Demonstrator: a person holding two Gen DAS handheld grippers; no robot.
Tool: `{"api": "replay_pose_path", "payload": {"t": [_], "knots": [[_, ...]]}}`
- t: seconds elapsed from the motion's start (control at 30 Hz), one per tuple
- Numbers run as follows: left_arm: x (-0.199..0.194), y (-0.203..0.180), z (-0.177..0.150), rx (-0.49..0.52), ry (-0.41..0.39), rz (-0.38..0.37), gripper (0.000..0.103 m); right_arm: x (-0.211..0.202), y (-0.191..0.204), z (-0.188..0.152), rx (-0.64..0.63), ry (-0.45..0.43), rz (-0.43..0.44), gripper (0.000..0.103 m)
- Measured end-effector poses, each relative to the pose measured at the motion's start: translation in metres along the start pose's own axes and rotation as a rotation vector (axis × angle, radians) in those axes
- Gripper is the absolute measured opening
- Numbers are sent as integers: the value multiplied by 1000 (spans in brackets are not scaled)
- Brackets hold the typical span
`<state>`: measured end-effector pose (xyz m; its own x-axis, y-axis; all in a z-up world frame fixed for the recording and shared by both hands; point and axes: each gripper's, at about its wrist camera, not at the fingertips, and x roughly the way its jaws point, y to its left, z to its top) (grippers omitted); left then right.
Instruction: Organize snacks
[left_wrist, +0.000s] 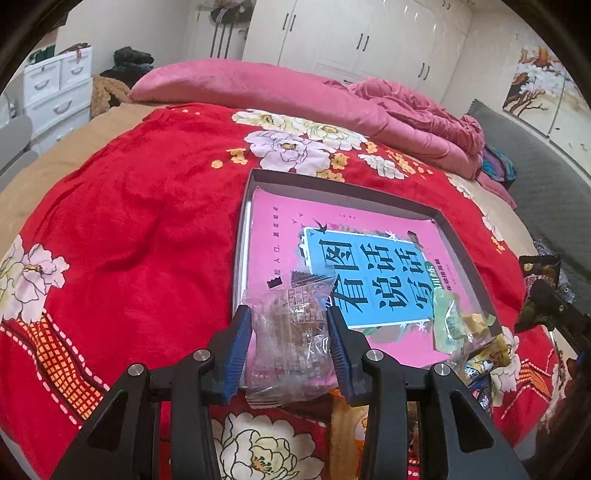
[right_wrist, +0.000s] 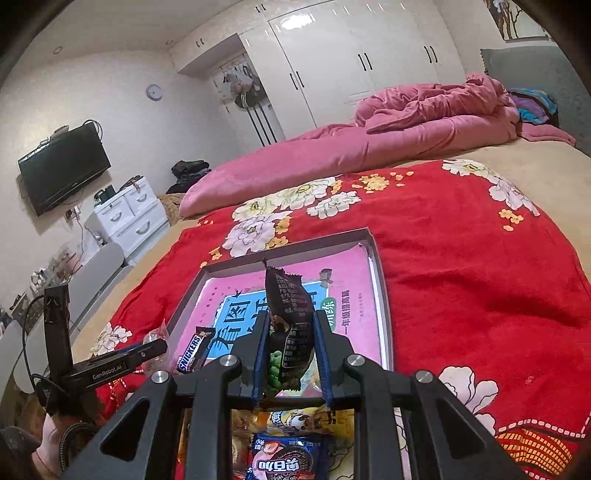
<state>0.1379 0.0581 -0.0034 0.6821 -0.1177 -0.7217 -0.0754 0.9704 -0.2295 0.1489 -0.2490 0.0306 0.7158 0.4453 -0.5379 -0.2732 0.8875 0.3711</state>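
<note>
My left gripper (left_wrist: 289, 314) is shut on a clear-wrapped brown pastry (left_wrist: 288, 332) and holds it over the near left corner of a shallow grey tray (left_wrist: 347, 188). The tray is lined with a pink and blue book cover. A green sweet packet (left_wrist: 448, 325) lies at the tray's near right corner. My right gripper (right_wrist: 291, 314) is shut on a dark brown snack packet (right_wrist: 286, 314), which stands upright above the tray (right_wrist: 378, 266). A Snickers bar (right_wrist: 194, 350) leans on the tray's near left rim. In the right wrist view the left gripper (right_wrist: 155, 347) is at the left.
The tray rests on a red flowered blanket (left_wrist: 129, 221) on a bed. A loose pile of snacks lies in front of the tray, among them a blue biscuit packet (right_wrist: 288, 461) and a yellow packet (right_wrist: 295, 417). A pink quilt (left_wrist: 258, 88) is bunched up behind.
</note>
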Motion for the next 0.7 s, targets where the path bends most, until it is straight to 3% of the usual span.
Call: {"api": "replay_pose_path", "payload": {"t": [0.7], "knots": [[19,-7,1,26,37,1,42,15,-16,-1,56,33,-61,24]]}}
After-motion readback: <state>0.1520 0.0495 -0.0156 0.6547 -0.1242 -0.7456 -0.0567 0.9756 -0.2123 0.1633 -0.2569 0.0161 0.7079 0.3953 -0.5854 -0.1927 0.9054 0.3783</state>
